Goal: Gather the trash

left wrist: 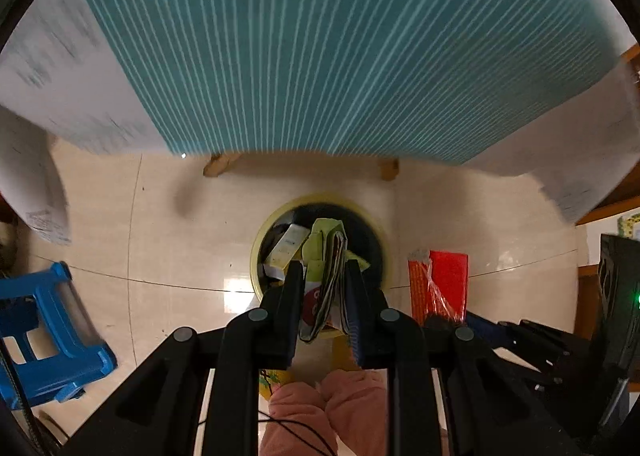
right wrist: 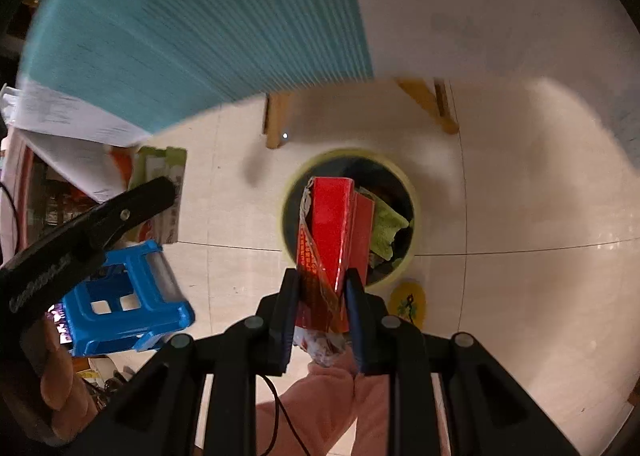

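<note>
Red foil wrapper (right wrist: 334, 232) sits clamped in the right tool (right wrist: 322, 284), directly above the yellow-rimmed bin (right wrist: 414, 216) on the floor. Green folded packaging (left wrist: 326, 256) is pinched in the left tool (left wrist: 323, 276), over that same bin (left wrist: 256, 252); blue stool (left wrist: 52, 328) to its left.
</note>
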The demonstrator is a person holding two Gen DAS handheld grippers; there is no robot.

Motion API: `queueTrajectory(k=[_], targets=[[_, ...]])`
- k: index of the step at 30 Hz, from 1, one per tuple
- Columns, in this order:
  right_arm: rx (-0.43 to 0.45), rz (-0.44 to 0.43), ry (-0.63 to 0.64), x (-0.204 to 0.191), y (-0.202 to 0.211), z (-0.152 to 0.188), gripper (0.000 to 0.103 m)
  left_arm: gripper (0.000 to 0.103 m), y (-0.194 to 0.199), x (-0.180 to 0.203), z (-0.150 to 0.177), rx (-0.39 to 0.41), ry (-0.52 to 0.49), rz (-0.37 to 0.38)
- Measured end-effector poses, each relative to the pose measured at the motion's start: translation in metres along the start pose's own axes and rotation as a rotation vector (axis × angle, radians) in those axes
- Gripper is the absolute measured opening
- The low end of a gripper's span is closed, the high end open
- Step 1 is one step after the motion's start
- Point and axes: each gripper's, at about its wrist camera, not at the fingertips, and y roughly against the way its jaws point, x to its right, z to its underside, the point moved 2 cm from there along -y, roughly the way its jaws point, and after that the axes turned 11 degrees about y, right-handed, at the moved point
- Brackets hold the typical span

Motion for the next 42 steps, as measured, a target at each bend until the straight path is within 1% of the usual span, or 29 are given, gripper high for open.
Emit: queueTrajectory(k=[2, 5, 7, 8, 9, 10, 11, 12, 13, 15, 16, 18, 19, 23, 29, 32, 37, 42], targets=[[0.006, -0.004, -0.009, 0.009, -0.025, -0.001, 0.025, 0.019, -0.03, -0.005, 0.004, -0.021, 0.014, 0.005], [0.006, -0.026, -0.026, 0.026, -0.061, -0.005, 0.027, 0.022, -0.058, -0.013, 0.006, -0.026, 0.023, 0.008], [0.01, -0.055, -0.047, 0.035, -0.081, -0.009, 0.033, 0.027, -0.074, -0.016, 0.004, -0.029, 0.035, 0.006], [0.009, -0.061, -0.053, 0.039, -0.09, -0.01, 0.035, 0.036, -0.08, -0.018, 0.005, -0.03, 0.044, 0.011], [0.005, -0.055, -0.058, 0.04, -0.098, -0.012, 0.037, 0.047, -0.087, -0.021, 0.004, -0.032, 0.054, 0.015], [-0.001, -0.044, -0.064, 0.042, -0.105, -0.014, 0.041, 0.053, -0.09, -0.022, 0.003, -0.032, 0.061, 0.014], [-0.003, -0.041, -0.069, 0.044, -0.11, -0.016, 0.043, 0.066, -0.094, -0.024, 0.002, -0.032, 0.067, 0.009], [-0.001, -0.04, -0.075, 0.043, -0.115, -0.018, 0.049, 0.074, -0.097, -0.027, 0.0, -0.033, 0.066, 0.006], [0.005, -0.038, -0.08, 0.046, -0.119, -0.019, 0.058, 0.075, -0.099, -0.029, 0.0, -0.03, 0.061, 0.001], [0.024, -0.035, -0.078, 0.051, -0.121, -0.022, 0.066, 0.076, -0.1, -0.03, -0.002, -0.013, 0.047, -0.019], [0.04, -0.027, -0.074, 0.051, -0.121, -0.025, 0.066, 0.077, -0.1, -0.032, -0.003, -0.004, 0.039, -0.028], [0.058, -0.016, -0.067, 0.05, -0.121, -0.026, 0.066, 0.082, -0.099, -0.036, -0.004, 0.008, 0.034, -0.039], [0.066, -0.008, -0.065, 0.049, -0.121, -0.026, 0.066, 0.083, -0.097, -0.038, -0.005, 0.019, 0.03, -0.042], [0.097, 0.019, -0.057, 0.045, -0.111, -0.025, 0.066, 0.089, -0.084, -0.038, -0.005, 0.054, 0.011, -0.064], [0.115, 0.042, -0.065, 0.039, -0.092, -0.021, 0.066, 0.089, -0.056, -0.033, -0.01, 0.08, -0.01, -0.072], [0.121, 0.056, -0.071, 0.035, -0.078, -0.02, 0.066, 0.089, -0.035, -0.029, -0.013, 0.092, -0.014, -0.075], [0.142, 0.07, -0.053, 0.022, -0.041, -0.022, 0.067, 0.089, 0.007, -0.019, -0.017, 0.119, -0.02, -0.082], [0.164, 0.081, -0.023, 0.006, 0.008, -0.027, 0.067, 0.089, 0.056, -0.009, -0.025, 0.143, -0.024, -0.075]])
